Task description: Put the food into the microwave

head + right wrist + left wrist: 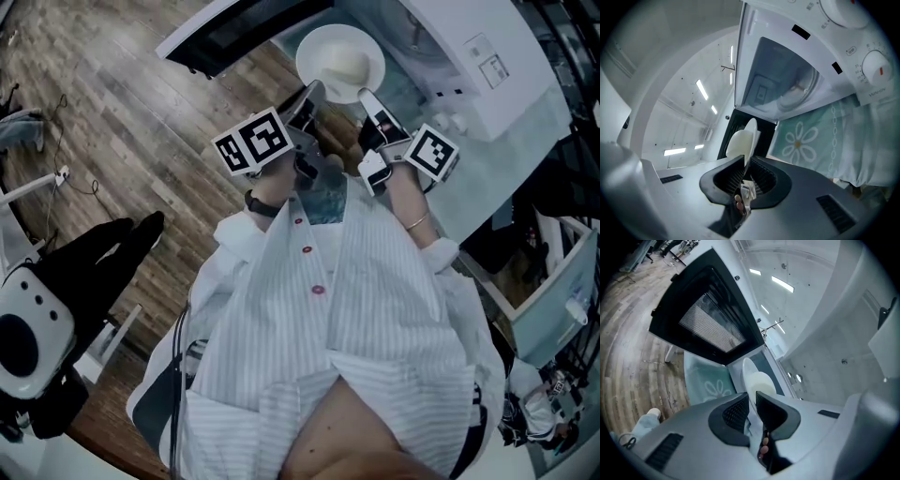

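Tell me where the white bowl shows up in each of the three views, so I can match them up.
Head view: white bowl at top centre, seen from above.
Left gripper view: white bowl at lower centre, edge-on, rim gripped between the jaws.
Right gripper view: white bowl just below centre, edge-on, rim between the jaws.
Shared landmark: the open black microwave door, upper left in the left gripper view, right behind the bowl in the right gripper view.

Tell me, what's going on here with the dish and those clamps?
A person holds a two-jaw gripper in each hand. The left gripper and the right gripper each pinch the rim of one white bowl, holding it before a white microwave whose black door stands open. The bowl is not inside yet.
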### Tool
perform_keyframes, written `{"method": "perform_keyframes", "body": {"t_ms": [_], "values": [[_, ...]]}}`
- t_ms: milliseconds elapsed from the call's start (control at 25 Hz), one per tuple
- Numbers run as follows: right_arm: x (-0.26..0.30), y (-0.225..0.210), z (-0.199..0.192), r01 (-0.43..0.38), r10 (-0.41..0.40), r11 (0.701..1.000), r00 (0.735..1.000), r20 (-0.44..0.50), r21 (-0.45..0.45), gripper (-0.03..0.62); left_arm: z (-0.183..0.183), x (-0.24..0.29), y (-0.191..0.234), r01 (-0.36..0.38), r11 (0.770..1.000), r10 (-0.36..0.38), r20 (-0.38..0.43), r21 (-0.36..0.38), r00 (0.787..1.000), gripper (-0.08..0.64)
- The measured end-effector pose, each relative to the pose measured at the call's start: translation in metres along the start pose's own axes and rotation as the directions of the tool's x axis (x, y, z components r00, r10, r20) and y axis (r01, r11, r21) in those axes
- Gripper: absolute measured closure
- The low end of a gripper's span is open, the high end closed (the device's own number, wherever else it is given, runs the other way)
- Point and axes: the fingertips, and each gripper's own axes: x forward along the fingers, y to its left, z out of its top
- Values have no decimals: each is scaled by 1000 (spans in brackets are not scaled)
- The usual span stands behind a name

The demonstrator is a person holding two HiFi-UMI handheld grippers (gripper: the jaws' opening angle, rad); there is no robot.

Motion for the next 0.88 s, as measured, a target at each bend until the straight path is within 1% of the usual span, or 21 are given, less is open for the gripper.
{"method": "perform_keyframes", "body": {"t_ms": [120,200,240,320,400,480,680,800,880], "values": [[14,2,12,-24,21,999,998,59,47,541,11,22,3,23,1000,-21,-60,21,998,511],[19,4,24,-14,9,999,996,91,52,541,21,33,-2,34,999,-31,-92,30,995,511],[20,11,33,-2,-4,998,994,105,55,541,30,37,-12,41,999,-37,-106,31,994,511],[17,42,58,21,-30,998,991,130,64,541,54,45,-43,58,998,-54,-134,30,990,511],[12,65,82,63,-72,996,984,160,63,541,75,52,-72,77,997,-71,-166,30,984,511],[10,71,95,91,-103,993,975,194,73,541,84,61,-85,93,995,-84,-203,37,976,511],[14,66,105,110,-137,988,949,283,108,541,89,82,-85,141,988,-117,-291,64,950,511],[16,69,111,82,-115,990,933,341,110,541,88,91,-87,173,982,-139,-338,74,931,511],[14,66,111,98,-139,987,918,371,127,541,87,96,-88,193,978,-151,-370,81,917,511]]}}
